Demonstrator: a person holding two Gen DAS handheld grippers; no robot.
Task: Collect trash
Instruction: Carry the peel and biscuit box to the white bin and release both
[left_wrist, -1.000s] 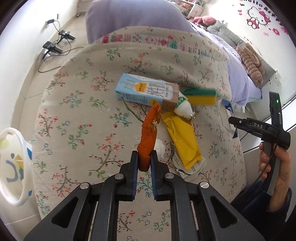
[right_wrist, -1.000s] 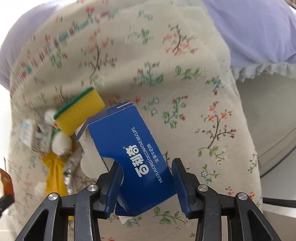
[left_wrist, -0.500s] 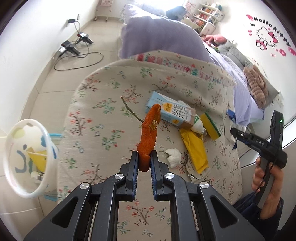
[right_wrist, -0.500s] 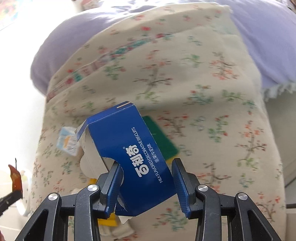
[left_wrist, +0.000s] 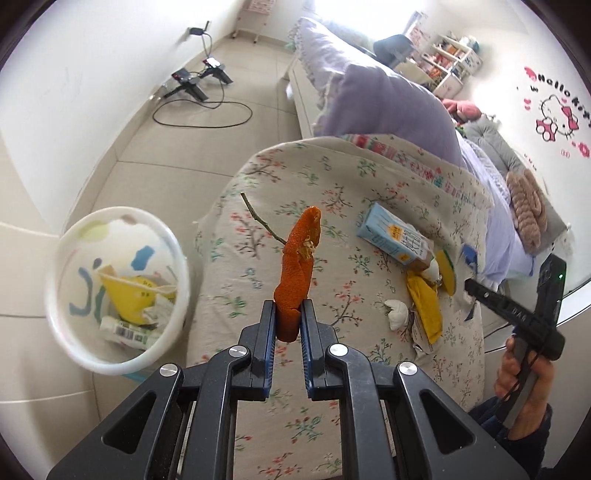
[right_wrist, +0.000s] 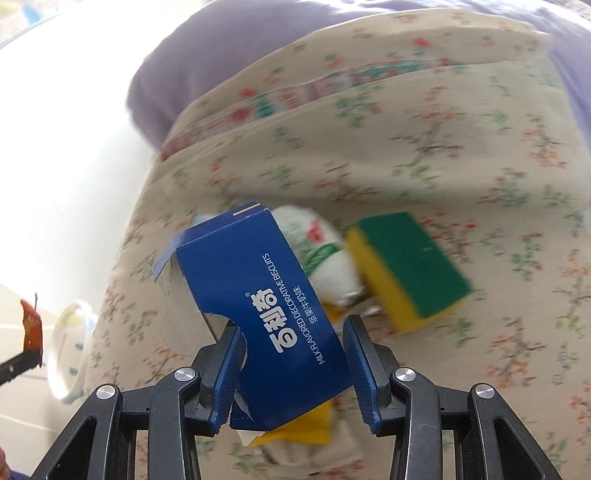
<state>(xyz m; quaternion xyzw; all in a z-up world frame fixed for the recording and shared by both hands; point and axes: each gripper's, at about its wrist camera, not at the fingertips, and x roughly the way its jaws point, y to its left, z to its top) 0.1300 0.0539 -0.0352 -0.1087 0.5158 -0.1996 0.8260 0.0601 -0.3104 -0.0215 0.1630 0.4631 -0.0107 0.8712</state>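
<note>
Item in transit: left gripper (left_wrist: 287, 325), fingers clamping orange peel (left_wrist: 298, 266), now swinging off the floral cover toward white bin (left_wrist: 66, 258) on the floor; right gripper (right_wrist: 291, 365) gripping blue biscuit box (right_wrist: 258, 295), following.

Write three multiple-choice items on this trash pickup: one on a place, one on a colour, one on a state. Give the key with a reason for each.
1. Where is the bin?
A. On the bed
B. On the floor left of the bed
C. In the right claw

2. What colour is the box in the right claw?
A. Blue
B. Red
C. White

3. What is the left claw doing?
A. Open, holding nothing
B. Gripping the sponge
C. Gripping the peel

Key: 1 B, the bin stands on the tiles beside the bed edge. 2 A, the box is dark blue with white print. 3 C, the orange peel stands upright between the shut fingers.
</note>
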